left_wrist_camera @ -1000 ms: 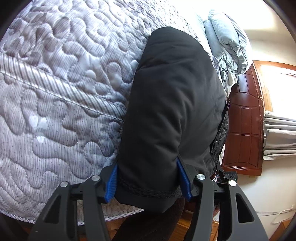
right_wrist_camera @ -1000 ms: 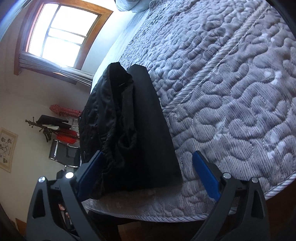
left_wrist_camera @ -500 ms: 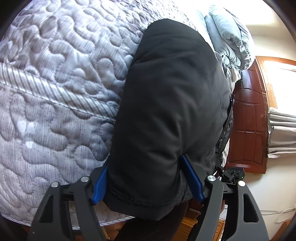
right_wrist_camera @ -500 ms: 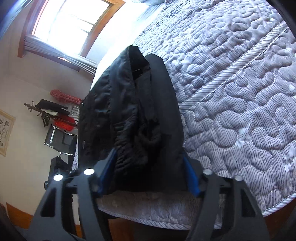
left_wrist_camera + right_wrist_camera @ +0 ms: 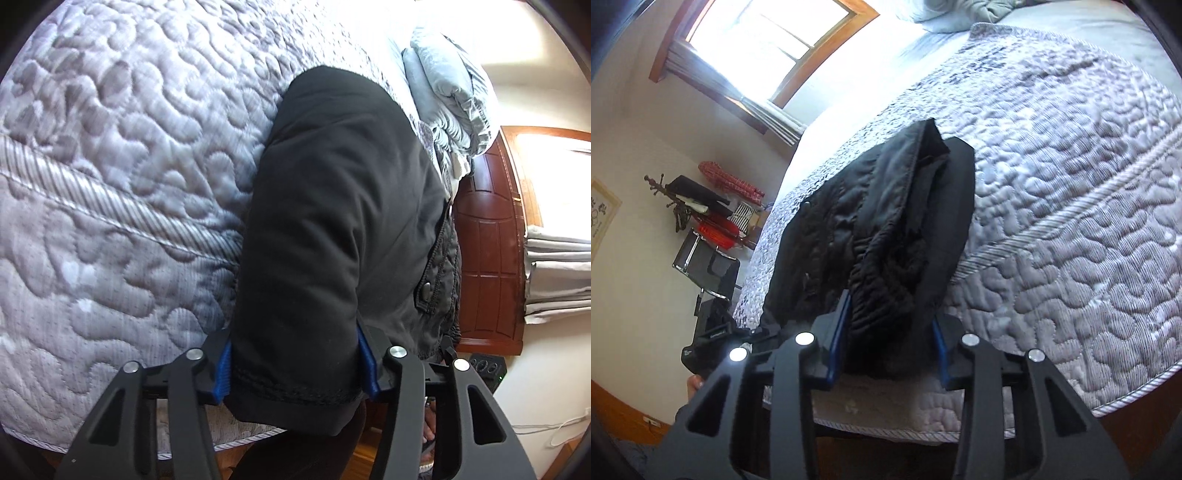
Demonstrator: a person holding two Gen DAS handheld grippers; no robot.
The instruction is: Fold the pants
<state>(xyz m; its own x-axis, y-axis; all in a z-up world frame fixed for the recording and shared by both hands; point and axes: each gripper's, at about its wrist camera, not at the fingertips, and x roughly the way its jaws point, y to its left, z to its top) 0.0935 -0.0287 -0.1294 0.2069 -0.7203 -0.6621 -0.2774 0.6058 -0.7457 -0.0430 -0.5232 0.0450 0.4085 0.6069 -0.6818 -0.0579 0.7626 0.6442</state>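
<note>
My left hand-held gripper (image 5: 297, 369) and right hand-held gripper (image 5: 888, 345), both having just closed in, clamp the black pants (image 5: 340, 221) at the bed (image 5: 110, 184) edge. I'm probably mid-fold; next I lift both ends evenly and carry them across.

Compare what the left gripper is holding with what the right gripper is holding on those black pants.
The left gripper clamps a smooth, flat folded end of the black pants; the right gripper clamps a bunched, gathered end with crinkled elastic folds. The left gripper's jaws stand wider around a broad panel; the right gripper's jaws have just been closing and stand narrower on the bunched cloth. Both have blue pads pressing black fabric at the edge of the quilted bed.
</note>
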